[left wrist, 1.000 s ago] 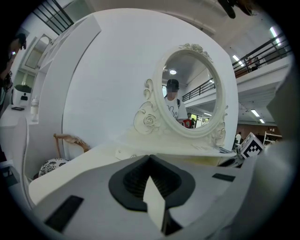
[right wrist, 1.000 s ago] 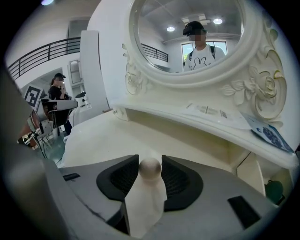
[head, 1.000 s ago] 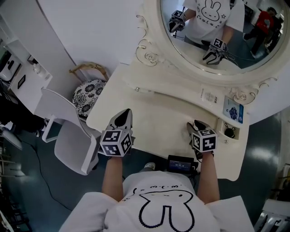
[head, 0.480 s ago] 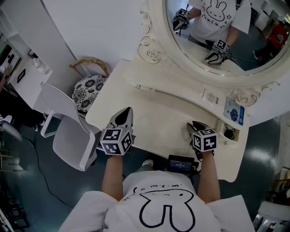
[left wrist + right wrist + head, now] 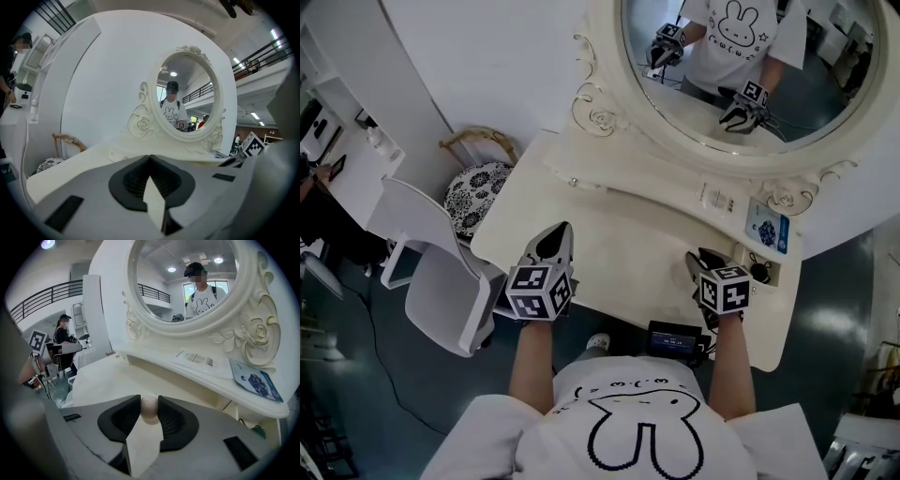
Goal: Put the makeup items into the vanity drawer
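A small, round, cream-coloured ball point(image 5: 149, 410) is pinched in the right gripper point(image 5: 705, 261), whose jaws have just eased slightly wider, above the desk's point(image 5: 623, 230) front edge, right end. The left gripper point(image 5: 555, 240) is pressed together, empty.

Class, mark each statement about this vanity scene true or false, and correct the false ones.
1. The left gripper holds a makeup item. False: its jaws are together on nothing.
2. A small pale ball sits between the right gripper's jaws. True; the jaws have just opened slightly, but the pads touch it.
3. The mirror is square. False: it is oval, in an ornate frame.
4. A blue-printed card lies on the shelf under the mirror. True.
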